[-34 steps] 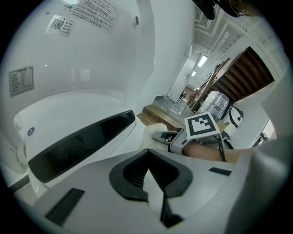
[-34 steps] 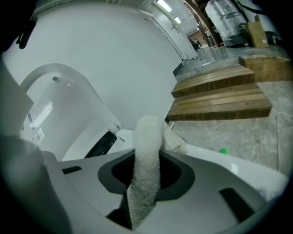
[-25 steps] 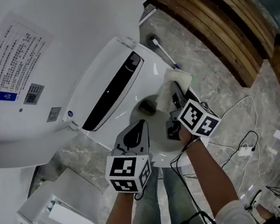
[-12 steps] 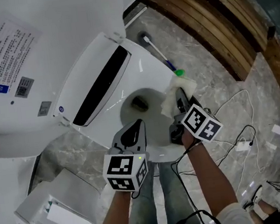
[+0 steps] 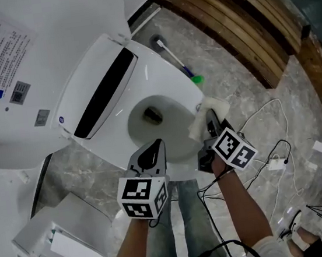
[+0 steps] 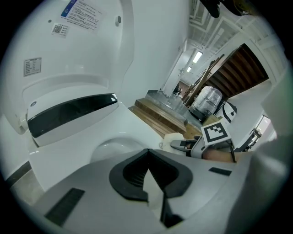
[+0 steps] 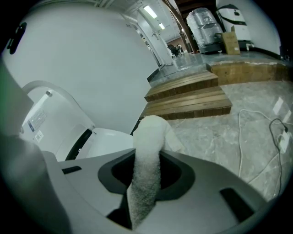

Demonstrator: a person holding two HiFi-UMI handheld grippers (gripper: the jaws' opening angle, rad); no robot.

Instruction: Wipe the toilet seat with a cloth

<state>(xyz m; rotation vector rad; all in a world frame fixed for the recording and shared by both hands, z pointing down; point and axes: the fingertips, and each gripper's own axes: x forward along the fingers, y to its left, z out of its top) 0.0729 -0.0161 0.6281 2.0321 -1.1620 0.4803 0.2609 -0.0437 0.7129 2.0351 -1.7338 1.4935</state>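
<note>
Right hand-held gripper (image 5: pixel 209 118) clenched on the cloth (image 5: pixel 216 107), which lies at the right edge of the toilet seat (image 5: pixel 171 91) (lid (image 5: pixel 48 28) raised). Left hand-held gripper (image 5: pixel 154 150), jaws together and empty, hovers over the seat's near edge. A brush (image 5: pixel 177 63) lies on the floor (image 5: pixel 246 102) beyond
</note>
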